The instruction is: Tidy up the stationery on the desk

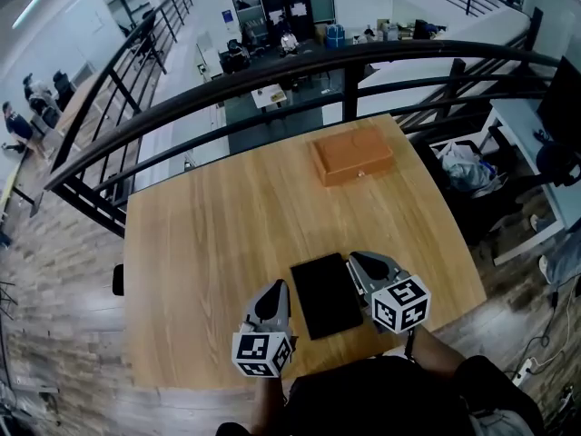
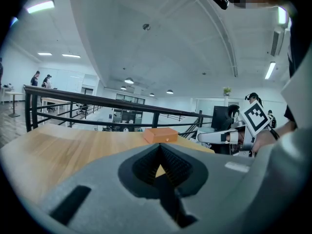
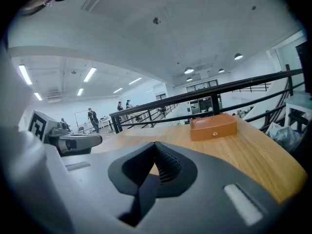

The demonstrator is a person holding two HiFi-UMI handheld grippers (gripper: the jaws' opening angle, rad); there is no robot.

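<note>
Starting on the left, the left gripper [image 1: 276, 289] is held low over the near part of the wooden desk [image 1: 200, 234]. In the left gripper view its fingers are pressed together tip to tip with nothing caught between them. Only a sliver of desk shows through the little gap behind the tips. Its marker cube [image 1: 263, 352] sits at the back end, close to the person's body.

Just to the right of those fingers a black pad [image 1: 325, 295] lies flat on the desk, one of its short edges facing the person. It fills the space between the two grippers. Neither pair of fingers is on it, though it's hard to say whether the right ones brush its edge.

Right of the pad comes the right gripper [image 1: 356, 260], with its tips about level with the pad's far corner. Its view tells the same story: fingers closed on each other, empty, pointing out across the wood.

Well ahead of both sets of fingers, out toward the far edge of the desk, sits a brown box [image 1: 352, 155] with a small round knob on the side facing the grippers. It's nowhere near either one. Past the box a dark railing [image 1: 272, 69] runs along behind the desk.
</note>
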